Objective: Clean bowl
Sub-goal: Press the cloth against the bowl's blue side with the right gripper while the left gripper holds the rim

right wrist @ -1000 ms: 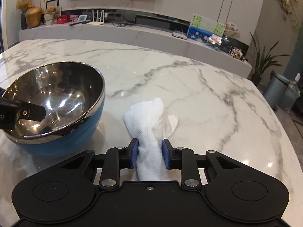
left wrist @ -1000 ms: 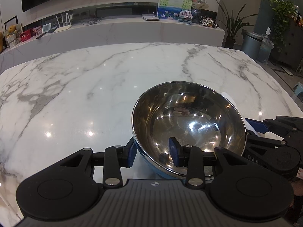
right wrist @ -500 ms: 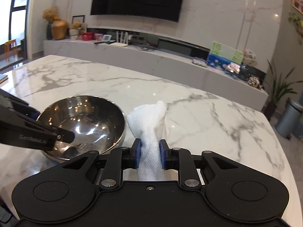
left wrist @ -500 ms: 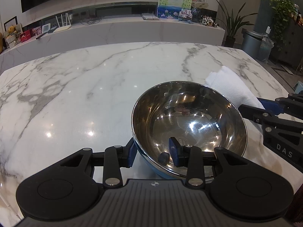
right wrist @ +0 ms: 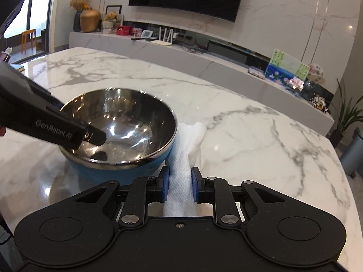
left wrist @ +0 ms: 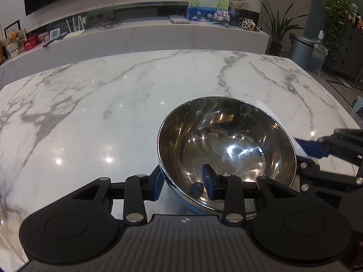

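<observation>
The left gripper (left wrist: 182,184) pinches the bowl (left wrist: 226,151) rim; the right gripper (right wrist: 179,187), clamping the cloth (right wrist: 183,158), should wipe inside gently.

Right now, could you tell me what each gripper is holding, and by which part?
The left gripper clamps the bowl by its near rim, one finger inside, one outside. The right gripper pinches the white cloth around its bunched lower part.

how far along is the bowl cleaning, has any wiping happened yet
Done: the left gripper clamps the bowl by its near rim, and the right gripper holds the white cloth. In hand: the cloth sits beside the bowl, outside it. Left: all the wiping; a small dark bit lies inside near the rim.
</observation>
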`<state>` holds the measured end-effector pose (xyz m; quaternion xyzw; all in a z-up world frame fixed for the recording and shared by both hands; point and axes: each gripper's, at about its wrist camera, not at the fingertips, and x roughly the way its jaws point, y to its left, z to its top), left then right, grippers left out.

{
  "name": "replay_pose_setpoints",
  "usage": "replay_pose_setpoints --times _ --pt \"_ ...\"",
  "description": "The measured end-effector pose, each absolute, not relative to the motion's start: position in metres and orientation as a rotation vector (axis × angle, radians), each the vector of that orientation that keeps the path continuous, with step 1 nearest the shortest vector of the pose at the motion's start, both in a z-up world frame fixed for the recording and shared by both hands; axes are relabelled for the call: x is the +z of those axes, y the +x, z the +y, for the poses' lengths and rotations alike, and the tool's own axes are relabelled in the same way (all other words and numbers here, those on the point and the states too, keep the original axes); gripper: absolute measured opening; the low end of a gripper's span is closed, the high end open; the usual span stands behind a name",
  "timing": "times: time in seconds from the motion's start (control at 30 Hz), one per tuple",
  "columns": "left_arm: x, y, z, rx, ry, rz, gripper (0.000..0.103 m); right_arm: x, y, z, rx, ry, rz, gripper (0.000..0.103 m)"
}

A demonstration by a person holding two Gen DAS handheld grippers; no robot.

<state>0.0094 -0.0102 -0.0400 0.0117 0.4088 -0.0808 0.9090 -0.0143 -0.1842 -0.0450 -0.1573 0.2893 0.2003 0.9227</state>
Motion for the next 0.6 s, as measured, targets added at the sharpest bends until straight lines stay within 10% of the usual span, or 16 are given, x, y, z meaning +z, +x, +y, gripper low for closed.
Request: replay_pose_setpoints --times 0.6 --pt "-0.042 0.011 -0.011 -0.166 0.031 0.85 0.034 -0.059 -0.022 -0.176 0.454 -0.392 0.618 0.018"
